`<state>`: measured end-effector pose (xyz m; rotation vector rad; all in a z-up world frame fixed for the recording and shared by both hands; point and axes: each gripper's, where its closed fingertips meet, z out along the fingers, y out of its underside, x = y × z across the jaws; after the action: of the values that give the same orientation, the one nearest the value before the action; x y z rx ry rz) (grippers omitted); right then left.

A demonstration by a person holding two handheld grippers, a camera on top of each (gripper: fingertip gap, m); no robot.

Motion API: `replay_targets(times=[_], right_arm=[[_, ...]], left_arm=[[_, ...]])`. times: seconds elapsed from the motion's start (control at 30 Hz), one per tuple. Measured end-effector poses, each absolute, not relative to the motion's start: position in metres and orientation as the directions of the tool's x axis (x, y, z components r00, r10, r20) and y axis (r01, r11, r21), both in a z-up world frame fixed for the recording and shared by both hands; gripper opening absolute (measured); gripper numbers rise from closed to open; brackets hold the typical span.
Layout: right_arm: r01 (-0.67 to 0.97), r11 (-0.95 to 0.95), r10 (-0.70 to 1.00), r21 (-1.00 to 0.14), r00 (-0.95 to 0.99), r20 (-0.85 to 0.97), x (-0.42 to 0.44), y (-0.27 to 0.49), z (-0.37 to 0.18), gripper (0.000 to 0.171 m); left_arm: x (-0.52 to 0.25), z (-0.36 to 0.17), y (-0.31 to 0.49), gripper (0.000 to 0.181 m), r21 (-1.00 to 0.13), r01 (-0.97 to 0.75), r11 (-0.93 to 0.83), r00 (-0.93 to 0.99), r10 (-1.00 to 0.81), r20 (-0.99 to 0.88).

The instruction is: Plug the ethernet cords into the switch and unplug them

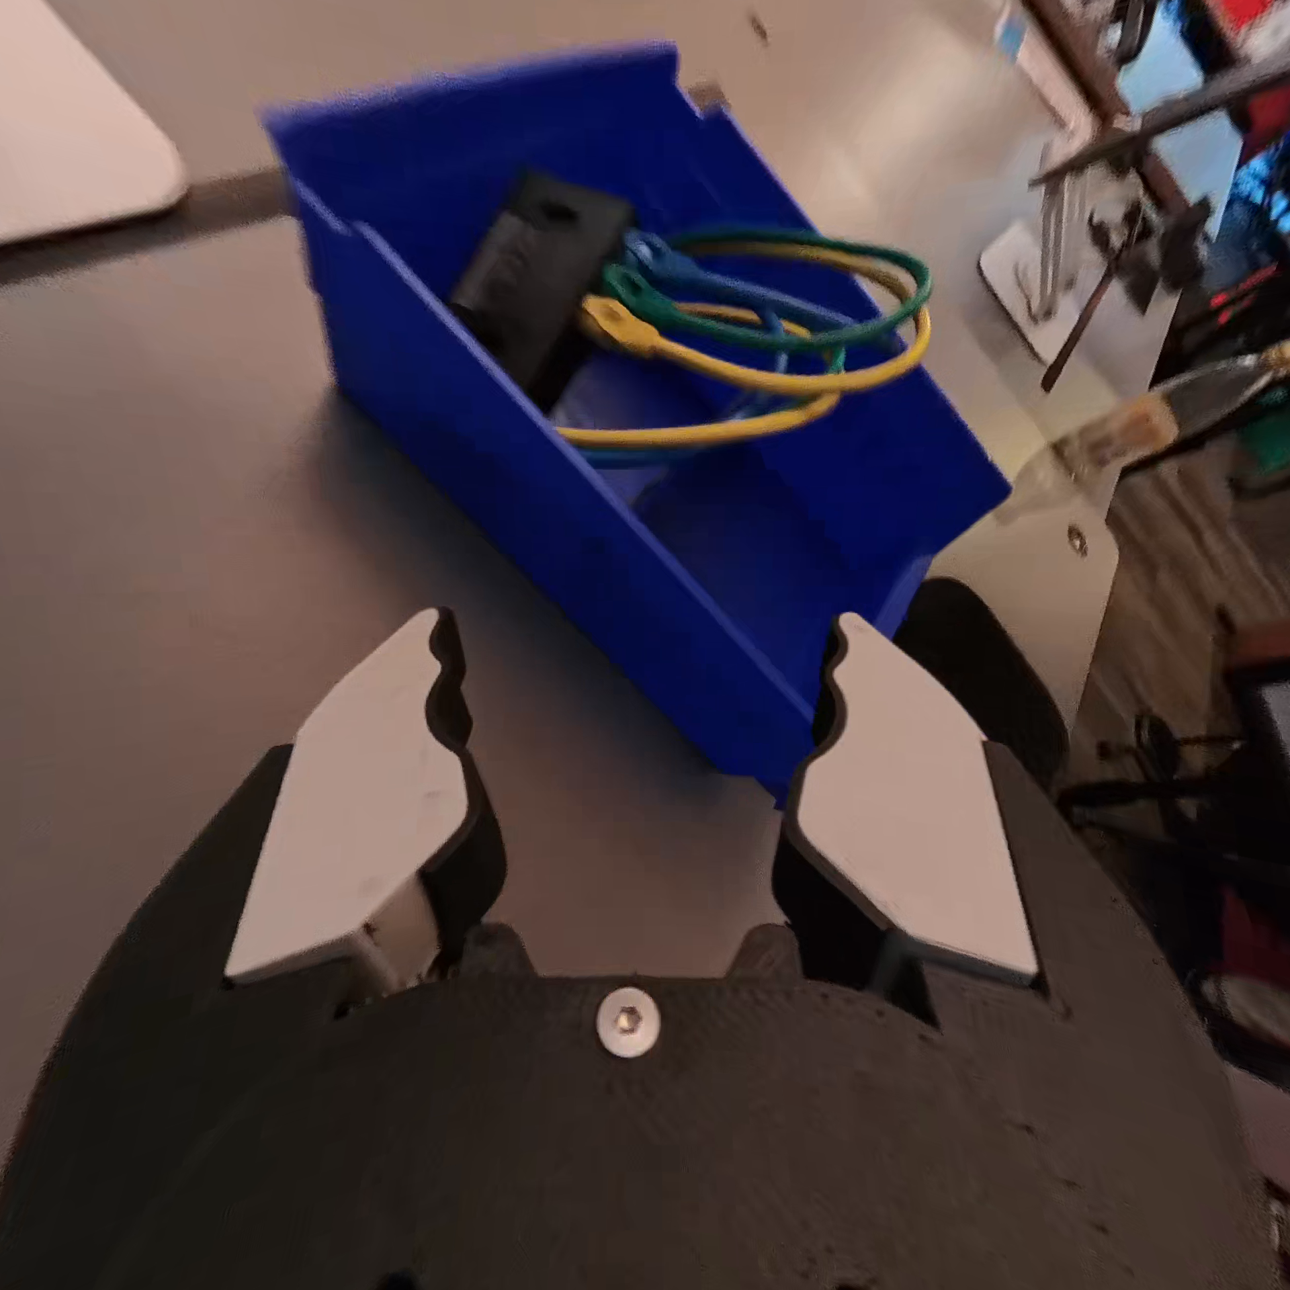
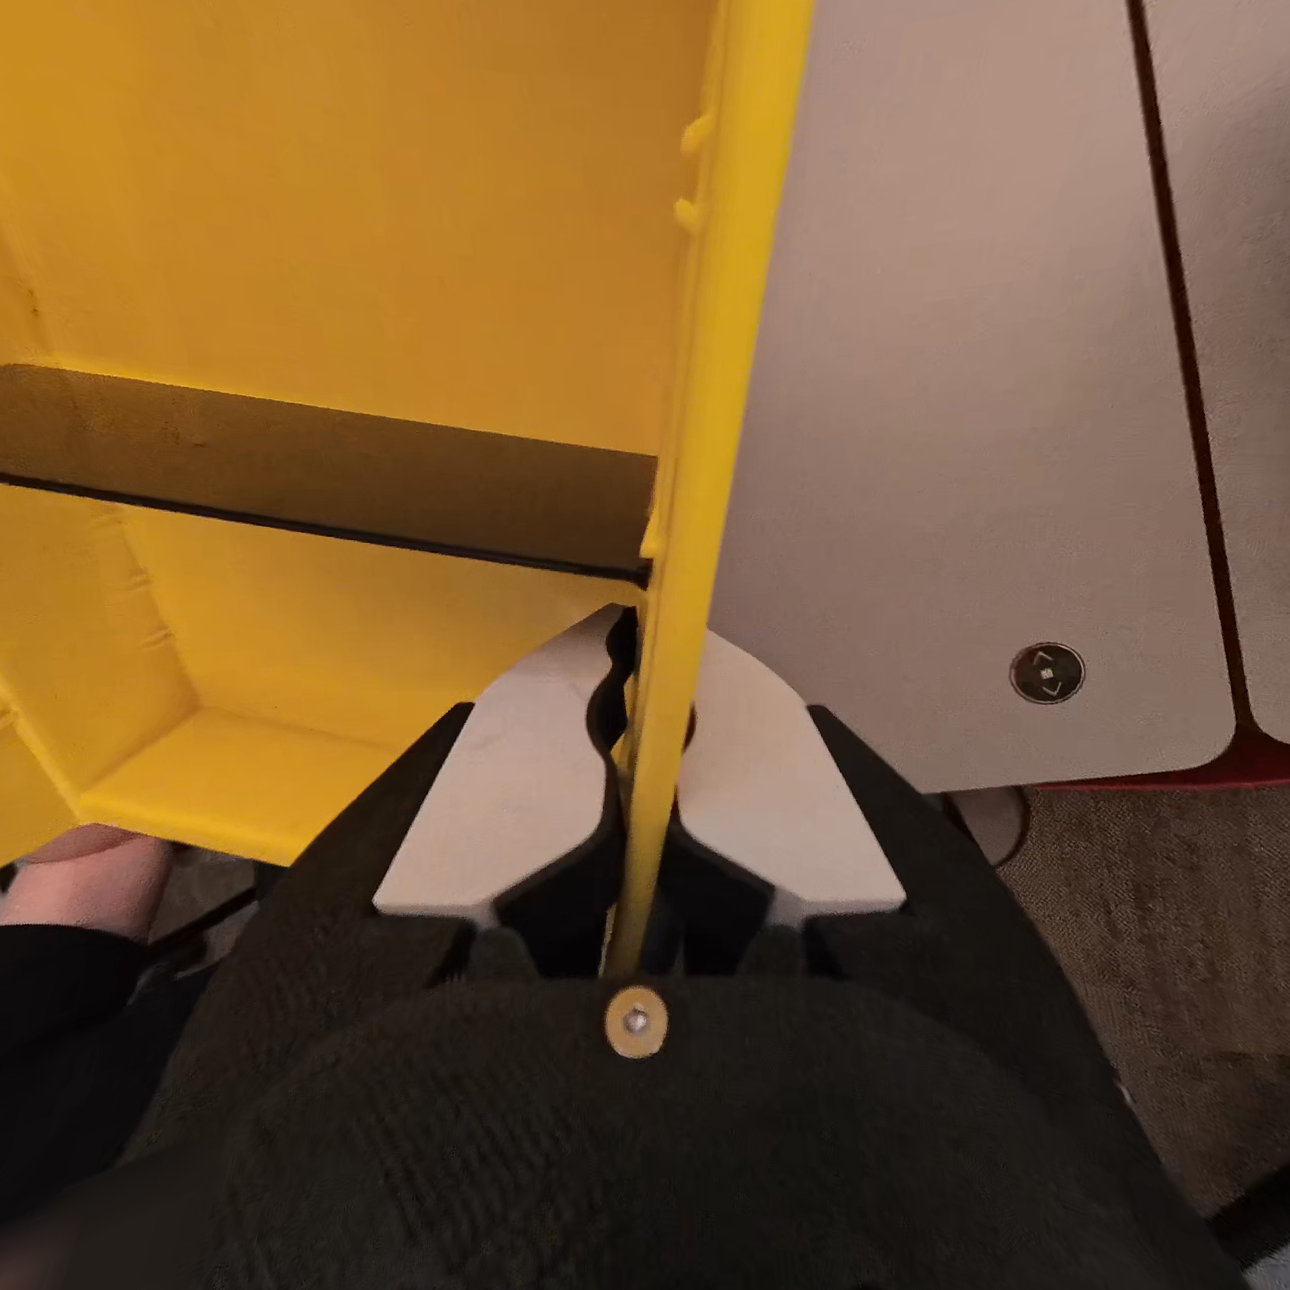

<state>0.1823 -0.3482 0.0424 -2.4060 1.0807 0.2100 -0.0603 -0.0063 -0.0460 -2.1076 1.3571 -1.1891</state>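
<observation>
Dark table [image 1: 174, 488], blue bin [image 1: 558, 530], right tool [image 2: 653, 670] gripping yellow bin [image 2: 705, 419]

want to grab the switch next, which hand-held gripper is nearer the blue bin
Left. The left hand-held gripper is open just short of the blue bin, its right finger by the bin's near corner. The right hand-held gripper is shut on the yellow bin wall; no blue bin in its view.

Both units matched: left gripper [image 1: 639, 653] and right gripper [image 2: 653, 663] had matte black, layer-textured printed bodies flaring wide toward the camera. Fingers [image 1: 363, 789] were pale grey wedges with black wavy-edged inner pads. One silver hex screw [image 1: 627, 1022] sat centred on each. Person wore a black sleeve [image 2: 56, 1033].
</observation>
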Motion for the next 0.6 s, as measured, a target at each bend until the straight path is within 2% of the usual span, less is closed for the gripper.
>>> replay_targets(times=[0.17,0.23,0.5,0.6], right_arm=[[-0.782,-0.527,-0.712,-0.333,0.620,-0.330,0.189,-0.389,0.008,0.005],[-0.792,-0.521,-0.725,-0.319,0.608,-0.325,0.189,-0.401,-0.003,0.005],[-0.790,-0.527,-0.743,-0.313,0.607,-0.282,0.190,-0.431,-0.019,0.005],[-0.784,-0.528,-0.736,-0.327,0.615,-0.285,0.194,-0.434,-0.017,0.005]], left_arm=[[-0.041,-0.062,-0.058,0.104,-0.636,-0.641,-0.431,0.106,-0.870,0.482],[-0.037,-0.075,-0.067,0.108,-0.610,-0.692,-0.387,0.110,-0.891,0.440],[-0.030,-0.117,-0.080,0.103,-0.504,-0.820,-0.272,0.130,-0.945,0.299],[-0.032,-0.119,-0.080,0.100,-0.469,-0.838,-0.279,0.136,-0.939,0.315]])
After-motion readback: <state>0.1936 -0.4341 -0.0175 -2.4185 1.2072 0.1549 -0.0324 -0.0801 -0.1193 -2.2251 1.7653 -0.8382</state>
